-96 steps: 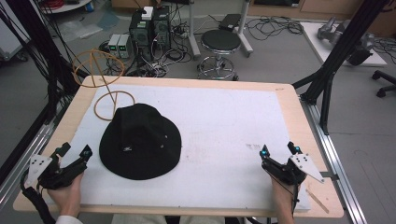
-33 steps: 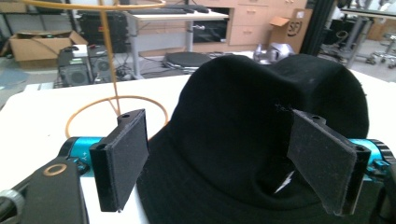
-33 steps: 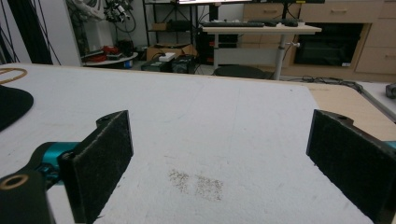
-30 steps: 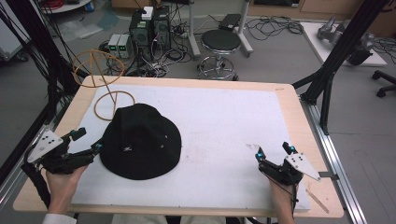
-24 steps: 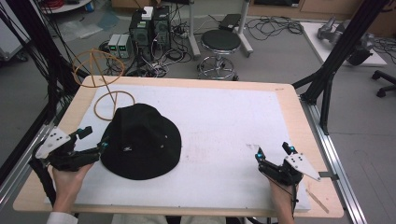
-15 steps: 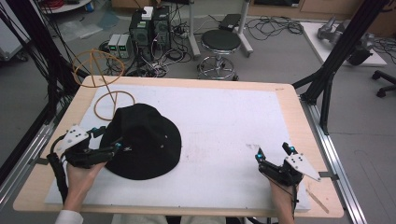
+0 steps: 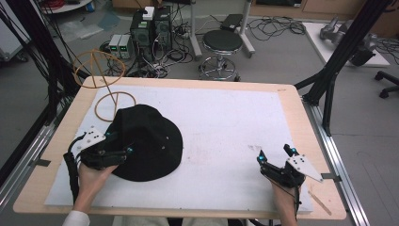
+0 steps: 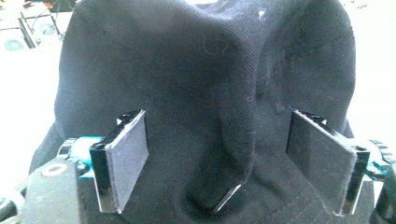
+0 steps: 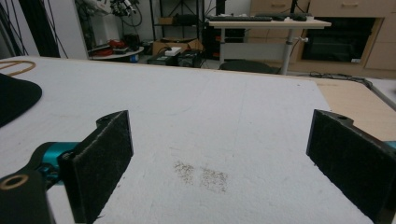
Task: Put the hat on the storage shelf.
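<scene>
A black hat (image 7: 148, 141) lies on the left part of the table (image 7: 301, 117), on a big white mat (image 7: 226, 127) that covers most of the wooden top. The hat is round, with a soft floppy brim all the way around and a bump in the middle. From the left gripper view the hat (image 8: 205, 93) looks like thick woven cloth with fine lines in it, and it has folds and a deep crease running down the front.

Just behind the hat stands a thin wire stand (image 7: 106, 89) with one ring up high and one ring flat on the mat. It is a tan color.

The left gripper (image 7: 120, 143) sits at the left edge of the hat, over the brim. Its jaws are spread wide, one on each side of a fold of the cloth, and they are not pinching it. The flat pads (image 8: 128, 154) look grey and a little fuzzy.

The right gripper (image 7: 275, 154) is far from the hat, near the front right corner of the mat. Its jaws are wide apart too, with nothing between them. A small patch of brown specks (image 9: 201, 175) marks the mat in front of it.
</scene>
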`<state>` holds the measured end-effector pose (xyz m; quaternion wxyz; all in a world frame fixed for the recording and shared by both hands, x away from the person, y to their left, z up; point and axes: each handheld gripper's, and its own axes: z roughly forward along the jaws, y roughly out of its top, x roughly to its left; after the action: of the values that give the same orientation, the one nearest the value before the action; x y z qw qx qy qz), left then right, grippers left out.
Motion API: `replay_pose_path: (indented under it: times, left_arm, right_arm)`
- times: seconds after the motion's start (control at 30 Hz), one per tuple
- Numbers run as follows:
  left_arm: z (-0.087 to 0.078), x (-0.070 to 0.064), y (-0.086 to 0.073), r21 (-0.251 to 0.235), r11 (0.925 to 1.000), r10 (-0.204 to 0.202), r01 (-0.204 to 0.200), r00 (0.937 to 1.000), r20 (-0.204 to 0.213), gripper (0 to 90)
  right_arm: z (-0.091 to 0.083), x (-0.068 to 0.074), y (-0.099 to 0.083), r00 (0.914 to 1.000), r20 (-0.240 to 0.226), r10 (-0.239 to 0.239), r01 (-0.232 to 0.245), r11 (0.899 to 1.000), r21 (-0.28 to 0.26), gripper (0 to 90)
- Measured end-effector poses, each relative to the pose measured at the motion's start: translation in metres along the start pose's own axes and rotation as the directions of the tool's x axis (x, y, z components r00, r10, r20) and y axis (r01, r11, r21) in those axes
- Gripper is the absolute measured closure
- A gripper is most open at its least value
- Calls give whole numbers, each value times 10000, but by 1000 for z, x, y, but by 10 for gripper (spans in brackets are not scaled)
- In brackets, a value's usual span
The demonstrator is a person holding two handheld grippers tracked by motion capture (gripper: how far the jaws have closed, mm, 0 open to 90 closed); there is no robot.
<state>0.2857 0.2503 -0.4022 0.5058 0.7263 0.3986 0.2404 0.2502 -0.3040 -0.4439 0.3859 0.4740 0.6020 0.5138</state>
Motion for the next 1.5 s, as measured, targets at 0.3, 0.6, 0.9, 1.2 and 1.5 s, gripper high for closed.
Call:
replay_pose_path:
  times: [0.3, 0.6, 0.9, 1.2, 1.5]
  left_arm:
    - [4, 1, -5, 54, 10000, 73, -72, 9999, -141, 435]
    - [6, -1, -6, 33, 10000, -71, 69, 9985, 547, 757]
    - [3, -1, -8, -112, 9997, -217, 221, 9991, 373, 857]
    - [1, -1, -10, -334, 9992, -189, 204, 9989, 432, 863]
    - [-1, -4, -10, -511, 9987, -36, 54, 9994, 336, 864]
  right_arm:
    - [0, -1, -1, 9999, -113, 105, -104, 9999, 34, 63]
    - [0, -3, -1, 9992, -209, 343, -342, 9994, 61, 63]
    - [0, -2, -2, 9992, -283, 296, -293, 9995, 108, 63]
    - [0, -3, -2, 9992, -288, 281, -278, 9996, 104, 63]
    - [-1, -2, -1, 9995, -216, 241, -242, 9997, -11, 64]
